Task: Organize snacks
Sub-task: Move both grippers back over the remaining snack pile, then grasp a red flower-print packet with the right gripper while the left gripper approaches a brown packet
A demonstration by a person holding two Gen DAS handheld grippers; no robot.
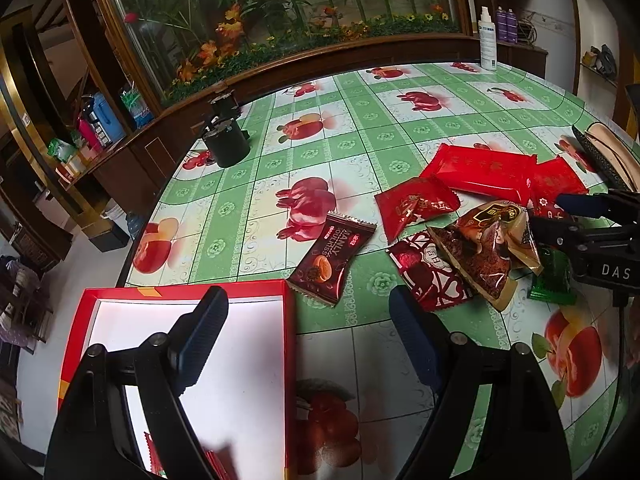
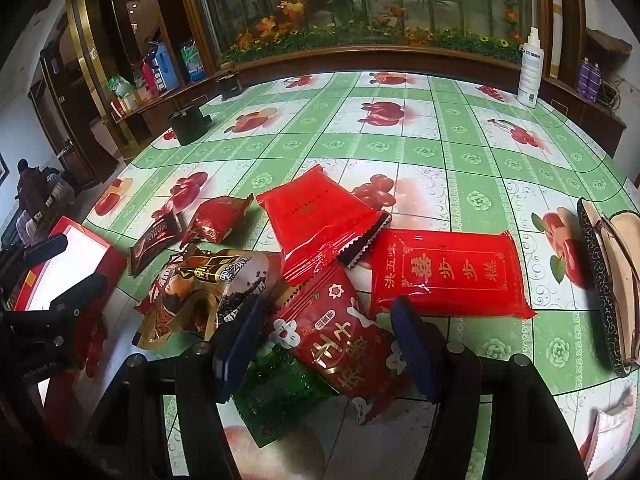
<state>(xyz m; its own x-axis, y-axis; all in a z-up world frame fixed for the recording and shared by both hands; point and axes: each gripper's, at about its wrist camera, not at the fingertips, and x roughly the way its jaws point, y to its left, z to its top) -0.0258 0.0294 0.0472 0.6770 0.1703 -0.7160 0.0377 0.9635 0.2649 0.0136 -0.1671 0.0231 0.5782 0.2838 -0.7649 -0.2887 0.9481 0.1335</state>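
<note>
My right gripper (image 2: 326, 344) is open, and its fingers straddle a red flower-printed snack packet (image 2: 340, 340) lying on the table. A green packet (image 2: 276, 392) lies under it and a brown-gold packet (image 2: 200, 292) at its left. Two large red packets (image 2: 320, 228) (image 2: 448, 272) lie just beyond. My left gripper (image 1: 306, 336) is open and holds nothing, above the right rim of a red box (image 1: 180, 294) with a white inside. A dark brown packet (image 1: 334, 258) and a small red packet (image 1: 414, 204) lie past the box. The right gripper (image 1: 560, 220) shows at the pile.
The floral tablecloth (image 1: 360, 128) covers a round table. A black round container (image 1: 226, 140) stands at the far left, a white spray bottle (image 2: 530, 68) at the far edge, and an open glasses case (image 2: 604, 280) at the right. A person (image 2: 28, 188) sits far off on the left.
</note>
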